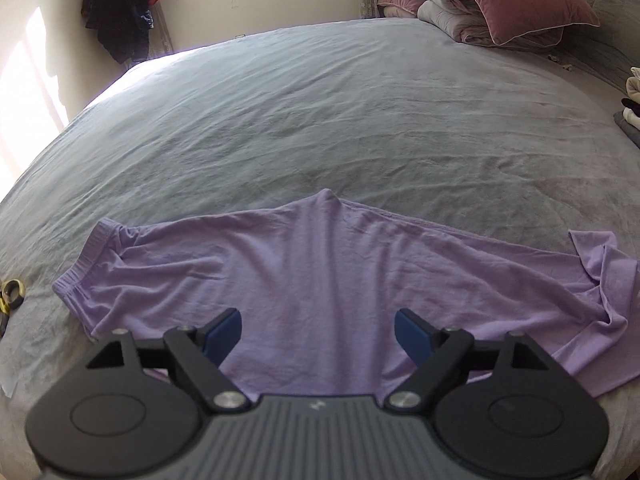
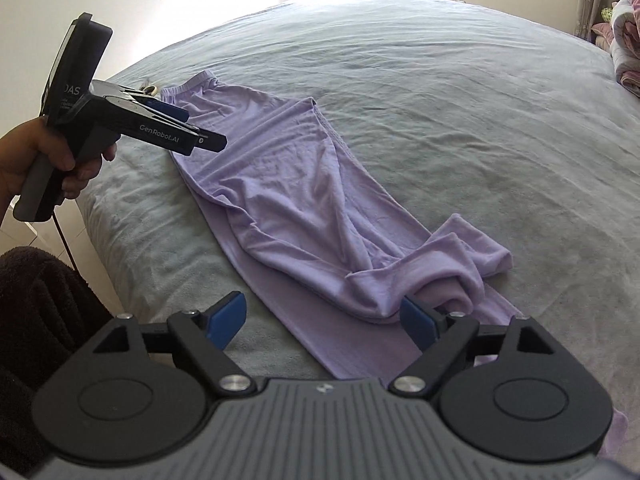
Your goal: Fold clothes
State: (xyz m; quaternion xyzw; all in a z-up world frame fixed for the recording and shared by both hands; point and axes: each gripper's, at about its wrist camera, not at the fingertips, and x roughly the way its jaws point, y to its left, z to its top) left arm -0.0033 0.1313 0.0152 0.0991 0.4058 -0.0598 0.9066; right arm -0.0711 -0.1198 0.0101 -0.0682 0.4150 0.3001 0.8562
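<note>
The left gripper (image 1: 318, 330) has its blue fingers (image 1: 222, 334) spread wide. Nothing is held between them. It hangs over the near edge of the purple pants (image 1: 320, 276), which lie flat on the gray bed (image 1: 340, 112).

The right gripper (image 2: 322, 322) is wide open too and holds nothing. Its right blue finger (image 2: 416, 322) is just beside a rolled-up leg end of the pants; whether it touches the cloth is hard to tell.

From the right side, the pants stretch long across the bed, with the waistband (image 2: 192, 84) at the far end. A hand (image 2: 48, 160) holds the left gripper's handle above that far end.

Pillows (image 1: 516, 0) and a folded blanket (image 1: 448, 8) are piled at the far corner of the bed.
</note>
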